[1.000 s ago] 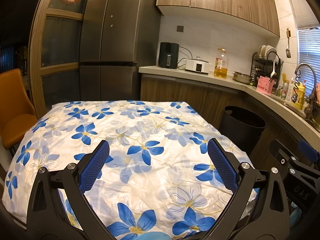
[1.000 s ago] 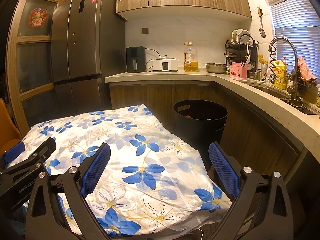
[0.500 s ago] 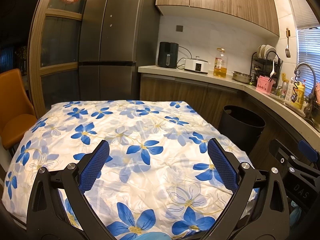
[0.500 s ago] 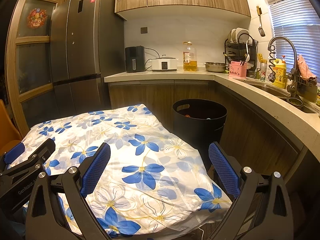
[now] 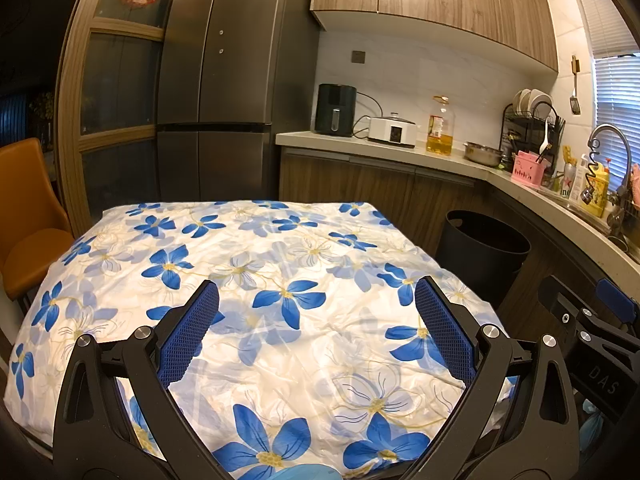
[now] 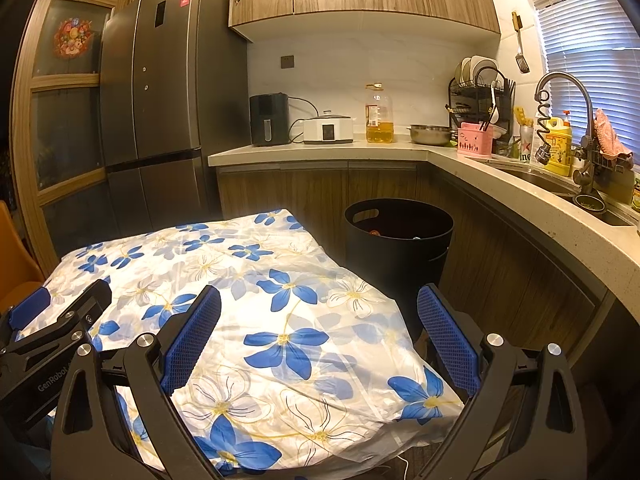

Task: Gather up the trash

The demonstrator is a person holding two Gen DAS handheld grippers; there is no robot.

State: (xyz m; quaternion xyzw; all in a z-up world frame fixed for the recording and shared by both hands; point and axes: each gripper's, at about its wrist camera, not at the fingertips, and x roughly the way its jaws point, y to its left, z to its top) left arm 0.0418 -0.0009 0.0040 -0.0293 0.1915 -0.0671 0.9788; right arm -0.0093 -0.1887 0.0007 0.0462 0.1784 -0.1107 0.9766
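A black round trash bin [image 6: 398,236] stands on the floor at the table's far right corner, with some small items inside; it also shows in the left wrist view [image 5: 482,246]. My left gripper [image 5: 316,304] is open and empty above the table's near side. My right gripper [image 6: 318,308] is open and empty over the table's near right corner. The table [image 5: 256,264] is covered with a white cloth with blue flowers; I see no trash on it. The right gripper's side shows in the left wrist view [image 5: 592,320], and the left gripper's side in the right wrist view [image 6: 56,320].
An orange chair [image 5: 28,216] stands left of the table. A grey fridge [image 5: 224,92] is behind it. The counter [image 6: 320,148] holds an air fryer, a cooker, an oil bottle [image 6: 378,114] and a dish rack; a sink faucet [image 6: 568,100] is to the right.
Both views have shifted very slightly; the grippers stay open and nothing on the table has moved.
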